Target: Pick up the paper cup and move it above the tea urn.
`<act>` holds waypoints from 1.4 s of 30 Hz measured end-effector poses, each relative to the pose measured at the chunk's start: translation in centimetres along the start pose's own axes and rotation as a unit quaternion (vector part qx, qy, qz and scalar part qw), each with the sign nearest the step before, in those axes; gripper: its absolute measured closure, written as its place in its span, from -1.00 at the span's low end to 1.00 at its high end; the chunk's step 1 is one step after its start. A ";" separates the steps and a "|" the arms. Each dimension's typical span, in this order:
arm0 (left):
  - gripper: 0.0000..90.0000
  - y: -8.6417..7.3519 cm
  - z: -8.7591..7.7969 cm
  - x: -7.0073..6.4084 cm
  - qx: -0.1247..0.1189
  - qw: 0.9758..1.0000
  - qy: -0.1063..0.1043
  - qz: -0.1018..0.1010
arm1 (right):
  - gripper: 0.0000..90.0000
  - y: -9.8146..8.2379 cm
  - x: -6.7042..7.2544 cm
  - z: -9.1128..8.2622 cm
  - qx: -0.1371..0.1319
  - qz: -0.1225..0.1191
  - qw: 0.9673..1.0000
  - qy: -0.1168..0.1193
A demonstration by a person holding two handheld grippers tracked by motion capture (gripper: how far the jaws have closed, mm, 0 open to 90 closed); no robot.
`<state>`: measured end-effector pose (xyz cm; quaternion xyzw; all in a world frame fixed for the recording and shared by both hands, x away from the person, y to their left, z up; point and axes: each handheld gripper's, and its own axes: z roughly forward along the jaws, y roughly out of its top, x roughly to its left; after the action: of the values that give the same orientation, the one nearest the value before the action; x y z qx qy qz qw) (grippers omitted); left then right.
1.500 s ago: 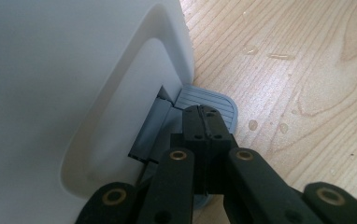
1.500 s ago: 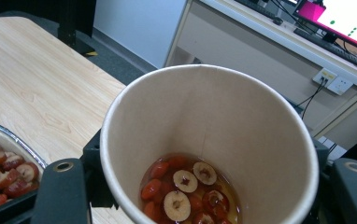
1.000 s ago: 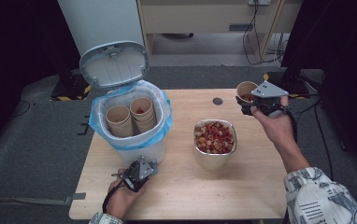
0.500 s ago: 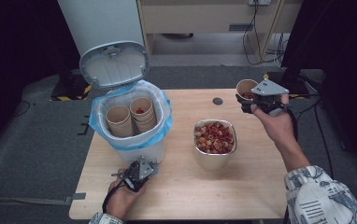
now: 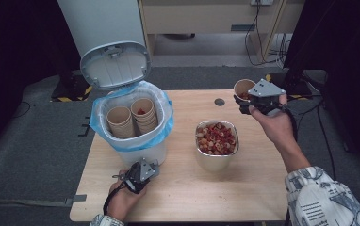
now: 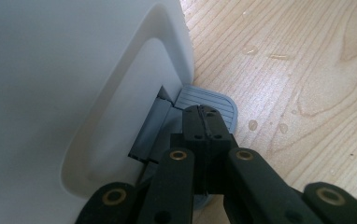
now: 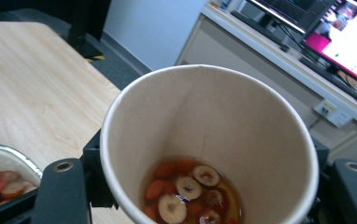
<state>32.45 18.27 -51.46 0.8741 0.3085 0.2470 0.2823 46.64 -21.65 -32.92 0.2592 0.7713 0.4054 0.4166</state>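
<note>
The left gripper (image 6: 208,122) rests shut, fingers pressed on the grey ribbed pedal (image 6: 216,103) of the white lidded bin (image 5: 135,141), whose lid stands open. Farther off, the right gripper (image 5: 248,100) clamps 1 brown paper cup of fruit slices in liquid (image 7: 204,154), upright; the round steel bowl (image 5: 216,157) lies down-left of those fingers, between cup and bin.

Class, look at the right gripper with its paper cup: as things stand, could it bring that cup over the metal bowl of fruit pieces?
Probably yes. The right gripper holds the paper cup up past the metal bowl, with open table and nothing standing between them. The left gripper is away at the bin's pedal.
</note>
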 end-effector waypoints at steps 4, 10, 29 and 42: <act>1.00 0.0 0.0 0.0 0.000 1.000 -0.001 0.000 | -0.32 0.5 0.0 0.0 -0.003 -0.002 1.000 -0.006; 1.00 0.0 0.0 0.0 0.001 1.000 0.000 0.001 | -0.32 1.0 0.8 0.1 -0.007 -0.026 1.000 0.008; 0.99 0.0 0.0 0.0 0.000 1.000 -0.001 -0.001 | -0.30 1.0 1.3 -0.3 -0.023 -0.049 0.998 0.011; 0.99 0.0 0.0 0.0 0.000 1.000 -0.001 -0.001 | -0.28 1.2 2.0 -0.6 -0.032 -0.104 0.994 0.014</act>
<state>32.47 18.29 -51.46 0.8741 0.3092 0.2456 0.2830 45.21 -19.79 -32.56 0.1580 0.7863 0.3880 0.4541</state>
